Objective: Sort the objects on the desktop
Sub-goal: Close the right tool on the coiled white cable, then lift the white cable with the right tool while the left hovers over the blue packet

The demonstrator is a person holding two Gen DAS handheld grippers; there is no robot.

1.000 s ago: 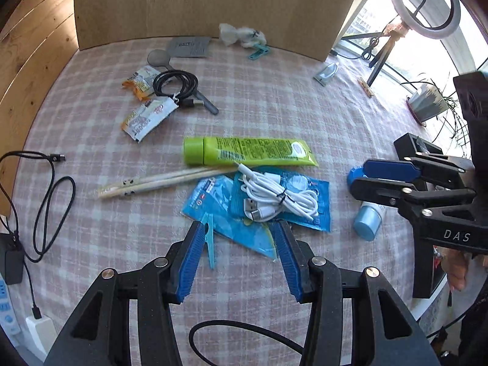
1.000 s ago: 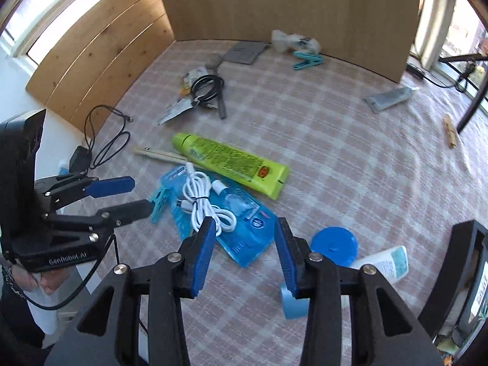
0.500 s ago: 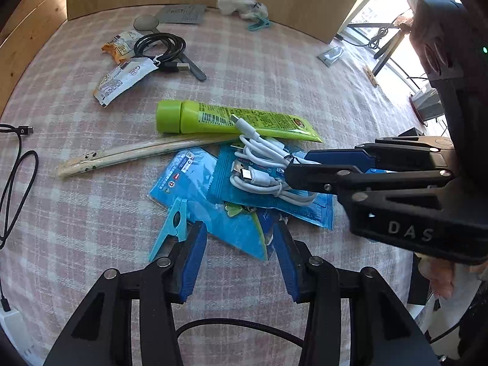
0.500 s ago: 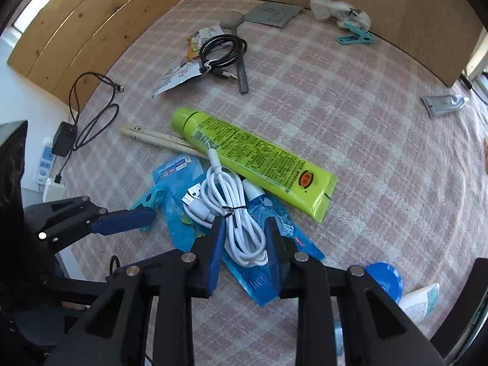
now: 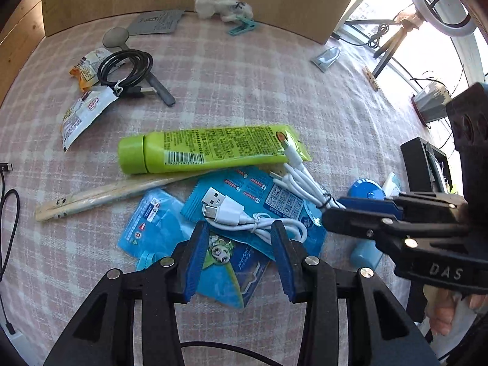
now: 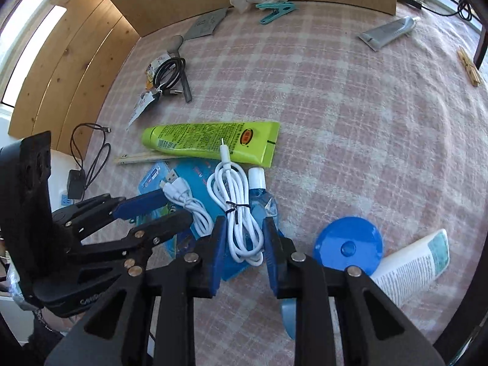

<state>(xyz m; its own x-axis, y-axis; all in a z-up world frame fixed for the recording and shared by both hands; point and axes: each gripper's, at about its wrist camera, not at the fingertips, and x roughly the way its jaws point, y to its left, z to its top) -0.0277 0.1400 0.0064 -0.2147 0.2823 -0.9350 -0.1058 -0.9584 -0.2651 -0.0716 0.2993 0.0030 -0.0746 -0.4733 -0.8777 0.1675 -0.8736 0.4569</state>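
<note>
A tied bundle of white cable (image 6: 236, 189) lies over blue packets (image 5: 259, 189) on the pink checked cloth (image 5: 244, 91). My right gripper (image 6: 244, 224) has its jaws closing, with both pads against the lower loops of the bundle. In the left wrist view the right gripper (image 5: 334, 210) comes in from the right at the cable's tie. My left gripper (image 5: 239, 228) points down over a blue packet with a cartoon figure (image 5: 231, 262); its jaws are closing but stand apart, with the flat packet and a cable loop between them. A green tube (image 5: 207, 148) lies just beyond.
Wrapped chopsticks (image 5: 100, 196) lie left of the packets. A blue round lid (image 6: 347, 245) and a white tube (image 6: 414, 262) sit on the right. Farther off are a coiled black cable (image 5: 125, 67), snack sachets (image 5: 85, 113), a teal clip (image 5: 242, 27) and a grey tube (image 6: 387, 32).
Both grippers have sunk toward the blue packets. The right one rolled, narrowed its jaws and closed around the white cable bundle. The left jaws narrowed slightly.
</note>
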